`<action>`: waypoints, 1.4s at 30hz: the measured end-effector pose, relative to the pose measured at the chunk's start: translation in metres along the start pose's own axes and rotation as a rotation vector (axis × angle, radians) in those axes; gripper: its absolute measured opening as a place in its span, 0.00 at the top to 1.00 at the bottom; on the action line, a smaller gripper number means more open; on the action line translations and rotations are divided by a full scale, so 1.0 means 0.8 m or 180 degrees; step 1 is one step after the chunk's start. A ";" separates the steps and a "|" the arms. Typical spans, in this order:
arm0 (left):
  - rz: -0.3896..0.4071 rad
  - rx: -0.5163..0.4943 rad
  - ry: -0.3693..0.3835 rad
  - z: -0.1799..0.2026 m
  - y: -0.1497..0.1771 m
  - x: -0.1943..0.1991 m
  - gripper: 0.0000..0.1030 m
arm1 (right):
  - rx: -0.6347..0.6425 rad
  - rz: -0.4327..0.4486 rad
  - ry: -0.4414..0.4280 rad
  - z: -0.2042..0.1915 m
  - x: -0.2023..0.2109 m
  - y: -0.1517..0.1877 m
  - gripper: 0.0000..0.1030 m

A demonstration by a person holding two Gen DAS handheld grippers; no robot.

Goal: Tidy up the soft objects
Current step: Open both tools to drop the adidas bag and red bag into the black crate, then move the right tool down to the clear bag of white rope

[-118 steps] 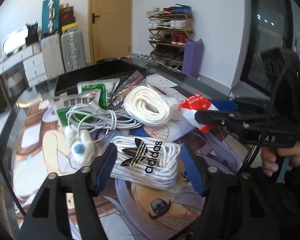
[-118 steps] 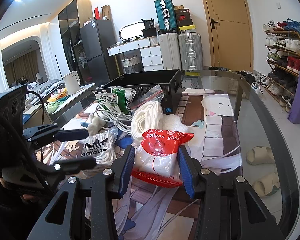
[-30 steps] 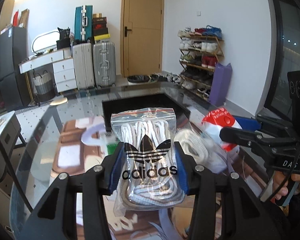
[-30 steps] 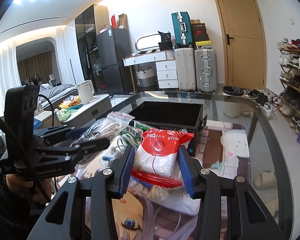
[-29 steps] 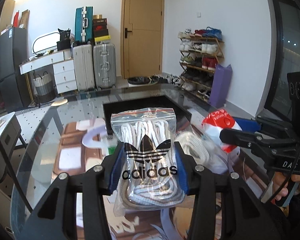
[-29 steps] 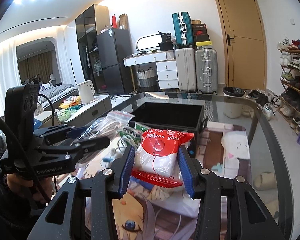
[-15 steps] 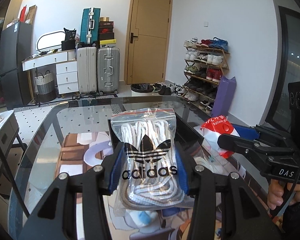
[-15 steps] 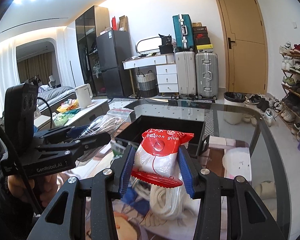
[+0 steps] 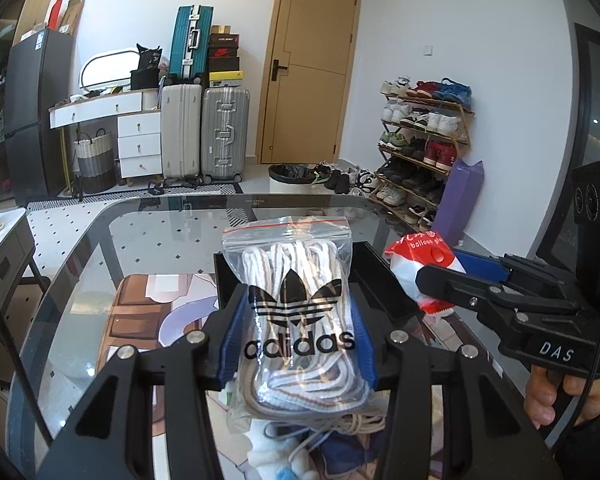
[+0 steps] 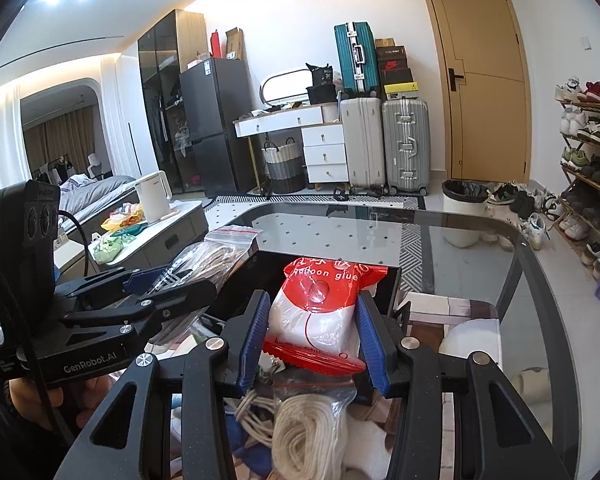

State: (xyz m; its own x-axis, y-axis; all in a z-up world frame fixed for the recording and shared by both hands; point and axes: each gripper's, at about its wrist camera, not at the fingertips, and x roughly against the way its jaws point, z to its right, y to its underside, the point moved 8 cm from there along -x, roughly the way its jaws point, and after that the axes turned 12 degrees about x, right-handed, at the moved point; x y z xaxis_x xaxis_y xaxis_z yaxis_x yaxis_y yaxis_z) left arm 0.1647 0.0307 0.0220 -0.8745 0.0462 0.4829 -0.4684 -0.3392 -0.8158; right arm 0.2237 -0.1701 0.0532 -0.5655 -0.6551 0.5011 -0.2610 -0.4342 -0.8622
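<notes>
Barely begun, by the look of it: black bin (image 10: 384,276) toward the far edge of the glass table (image 10: 512,248) seemingly with nothing yet inside, though its floor mostly hidden behind the held bags. Two items lifted and carried out over the near rim of that bin, neither released. Left on the table near its near edge: a bagged coil of cream rope (image 10: 308,436), a loose tangle of white cord (image 9: 340,424), something white and fluffy with a blue spot (image 9: 272,464), and dark blue fabric underneath — all waiting to be sorted. Left claw (image 9: 298,340) clamped on the clear zip bag of white laces (image 9: 296,292) printed with the adidas trefoil, blue pads (image 9: 230,344) pressing both sides of the bag, red zip strip pointing up and away, bag upright and clear of the table. Right claw (image 10: 312,336) likewise clamped on the red-and-white balloon glue packet (image 10: 320,312), pads set against its flanks, crimped red bottom edge hanging just below the grip, red top toward the bin. Both claws narrowed to roughly the width of their soft loads, neither fully together. Both bags side by side, near each other but apart, laces on the left, glue packet on the right. Remaining, judging from this: lowering and letting go of both bags into the bin, then returning for the rope, cord and the rest.
</notes>
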 end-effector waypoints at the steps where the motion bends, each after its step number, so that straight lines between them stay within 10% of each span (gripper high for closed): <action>1: -0.0007 0.0017 -0.0010 -0.002 0.000 -0.003 0.55 | -0.0001 -0.0013 -0.0005 0.002 -0.005 -0.001 0.57; 16: -0.0108 0.0096 -0.0205 -0.016 -0.002 -0.051 0.52 | -0.0004 -0.0109 -0.0039 0.018 -0.057 -0.004 0.53; 20: -0.0006 0.0044 -0.0197 -0.012 -0.004 -0.040 0.16 | -0.0030 -0.0092 0.0013 0.028 -0.048 0.004 0.44; 26: 0.0090 -0.0050 -0.0246 -0.010 -0.009 -0.022 0.06 | -0.0081 -0.0002 0.0120 0.039 -0.021 0.016 0.10; 42: 0.0151 -0.0163 -0.0495 -0.032 0.020 0.016 0.04 | 0.0036 -0.0166 0.0166 0.019 0.014 0.057 0.02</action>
State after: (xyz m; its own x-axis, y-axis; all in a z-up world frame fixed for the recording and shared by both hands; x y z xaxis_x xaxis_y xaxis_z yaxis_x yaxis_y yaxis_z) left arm 0.1426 0.0500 0.0069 -0.8675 -0.1158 0.4837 -0.4365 -0.2890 -0.8520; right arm 0.2174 -0.2063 0.0209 -0.5914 -0.5985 0.5405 -0.2824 -0.4741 -0.8340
